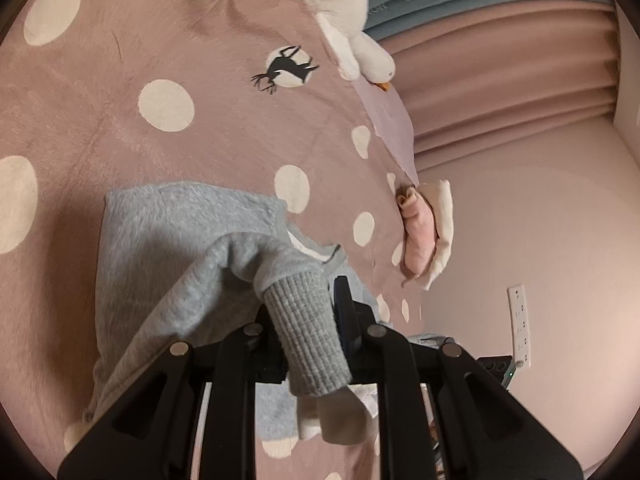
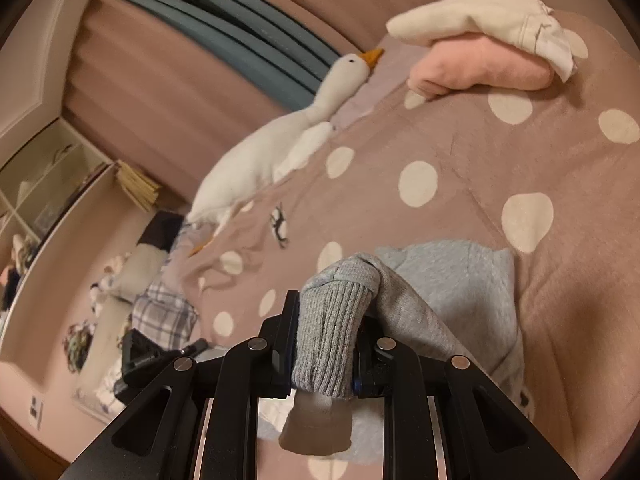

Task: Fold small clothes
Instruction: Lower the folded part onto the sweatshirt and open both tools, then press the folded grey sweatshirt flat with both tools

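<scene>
Both grippers clamped on ribbed cuffs, left gripper [image 1: 310,320] & right gripper [image 2: 326,340], w/ the grey sweater [image 1: 168,248] body lying just beyond them on the bed [image 1: 120,100].

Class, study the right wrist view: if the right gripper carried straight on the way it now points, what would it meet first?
The right gripper, clamped on a ribbed grey cuff, would probably first reach the folded grey fleece sweatshirt lying on the pink polka-dot bedspread, though depth is hard to judge.

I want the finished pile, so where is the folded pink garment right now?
The folded pink garment lies under a cream one at the polka-dot bedspread's far edge, upper right in the right wrist view, right of the plush goose.
</scene>
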Tool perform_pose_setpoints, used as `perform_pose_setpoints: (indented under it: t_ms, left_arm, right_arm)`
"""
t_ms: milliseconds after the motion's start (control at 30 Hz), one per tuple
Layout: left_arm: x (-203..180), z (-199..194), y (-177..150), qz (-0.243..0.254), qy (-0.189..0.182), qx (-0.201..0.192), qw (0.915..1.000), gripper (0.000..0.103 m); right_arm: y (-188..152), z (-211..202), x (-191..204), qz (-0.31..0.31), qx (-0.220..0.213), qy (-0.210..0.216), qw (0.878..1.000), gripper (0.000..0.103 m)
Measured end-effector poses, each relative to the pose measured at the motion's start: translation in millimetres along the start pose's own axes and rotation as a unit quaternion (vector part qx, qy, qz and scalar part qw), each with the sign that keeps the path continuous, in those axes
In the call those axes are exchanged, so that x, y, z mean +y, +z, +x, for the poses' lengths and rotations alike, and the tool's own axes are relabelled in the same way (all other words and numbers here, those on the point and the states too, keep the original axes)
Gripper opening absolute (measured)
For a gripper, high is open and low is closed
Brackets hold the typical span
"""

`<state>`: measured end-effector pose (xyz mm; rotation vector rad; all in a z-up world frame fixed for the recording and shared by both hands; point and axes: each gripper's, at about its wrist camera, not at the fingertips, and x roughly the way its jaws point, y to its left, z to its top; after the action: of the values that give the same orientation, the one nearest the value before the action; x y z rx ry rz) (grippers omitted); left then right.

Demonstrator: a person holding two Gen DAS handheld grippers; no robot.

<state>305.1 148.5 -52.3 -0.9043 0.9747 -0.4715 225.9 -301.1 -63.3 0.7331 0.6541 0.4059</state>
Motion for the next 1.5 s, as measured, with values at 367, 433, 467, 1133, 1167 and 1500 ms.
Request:
perform_pose_setpoints:
  t_ms: [367, 433, 467, 1133, 1167, 1500]
  left_arm:
    - [43.8, 48.4, 24.8, -0.072, 0.047, 0.025, 0.996, 0.016]
    - [52.8, 55.0, 27.6, -0.09, 0.05, 0.027, 0.9943, 0.018]
    - [56.3, 57.7, 29.0, -0.097, 0.052, 0.028, 0.9936, 0.023]
    - [59.4, 14.3, 32.0, -0.081, 0.081, -0.032, 0.993, 0.073]
    - [53.2, 15.1, 23.6, -0.053, 0.092, -0.023, 0.9941, 0.073]
    - [18.7, 28.3, -58.9, 0.164, 0.19, 0.01, 0.9679, 0.046]
  right_arm:
    - [9.5, 53.2, -44.6, 0.072, 0.058, -0.039, 0.995, 0.022]
    - [9.8, 59.1, -54.5, 0.091, 0.068, -0.048, 0.992, 0.022]
    - [10.9, 60.4, -58.8, 0.099, 0.07, -0.048, 0.991, 0.022]
    - [15.4, 2.0, -91.4, 0.182, -0.015, -0.008, 0.983, 0.057]
    - [14.5, -0.1, -84.7, 0.161, -0.011, -0.013, 0.987, 0.057]
    - [-42.9, 8.1, 3.1, -0.156, 0.072, -0.147, 0.974, 0.037]
